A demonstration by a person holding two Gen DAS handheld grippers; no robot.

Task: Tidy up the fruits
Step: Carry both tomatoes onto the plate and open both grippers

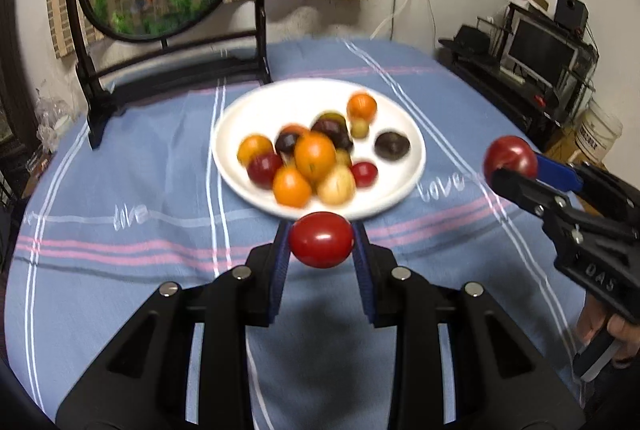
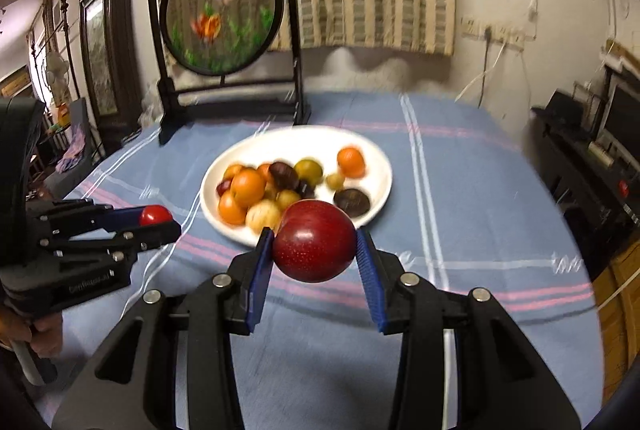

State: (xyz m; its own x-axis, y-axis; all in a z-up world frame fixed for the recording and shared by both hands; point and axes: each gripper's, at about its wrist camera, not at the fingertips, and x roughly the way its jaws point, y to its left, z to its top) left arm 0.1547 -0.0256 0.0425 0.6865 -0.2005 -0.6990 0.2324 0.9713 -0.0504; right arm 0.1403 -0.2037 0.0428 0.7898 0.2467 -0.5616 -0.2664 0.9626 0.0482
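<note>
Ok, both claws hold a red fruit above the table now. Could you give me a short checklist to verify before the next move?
1. Left claw grips the small red fruit between both pads: ok.
2. Right claw grips the larger dark red fruit between both pads: ok.
3. Both fruits are lifted off the blue tablecloth: ok.
4. The two claws are apart, not touching each other: ok.
5. The white plate still has a bare area, at its far rim behind the fruit pile: ok.
6. Where these two fruits should go: cannot tell; no second container is in view.
</note>
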